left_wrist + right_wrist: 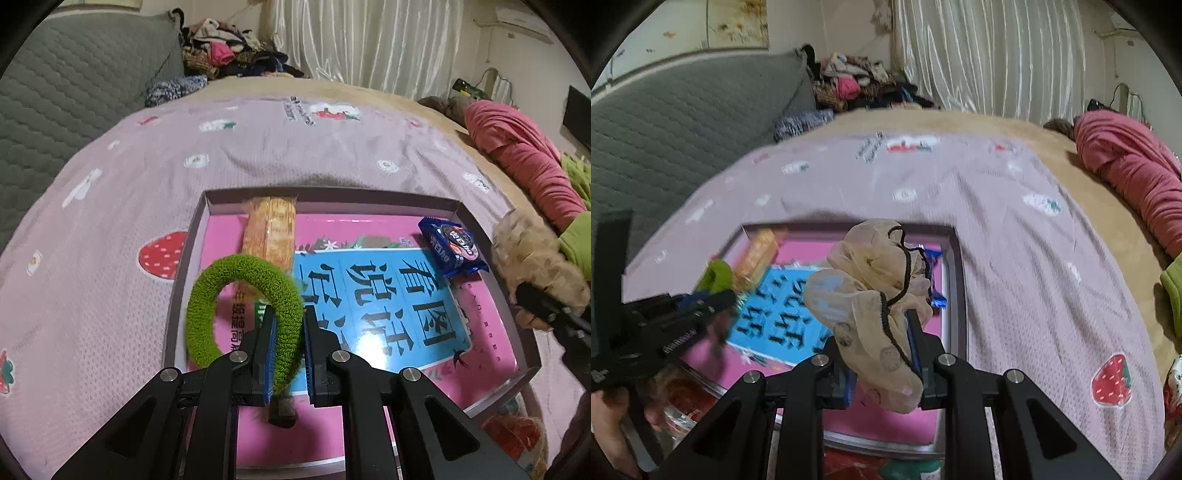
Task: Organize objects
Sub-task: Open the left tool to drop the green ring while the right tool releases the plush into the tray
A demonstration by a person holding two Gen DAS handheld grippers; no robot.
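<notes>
Landmark: shallow grey-walled box [461, 208] lying on the bed's strawberry-print blanket [110, 229], a pink-and-blue booklet [369, 295] covering its floor.
Left gripper [288, 332]: clamped on a green knitted hair tie [243, 310], held over the box's near left part.
Right gripper [882, 354]: closed on a beige sheer scrunchie [871, 295] with a black-edged frill, held above the box's right half.
Already in the box: cracker packet [271, 230] against the far wall, blue biscuit wrapper [452, 245] in the far right corner.
Handling: both ties likely feather-light, soft, squashy, unbreakable; green loop springy and apt to roll on release; sheer fabric slippery, prone to snag on the pads.
Best hold: pinched across one side of the ring, as now, loop hanging free.
Likely step: lowering both into the box.
</notes>
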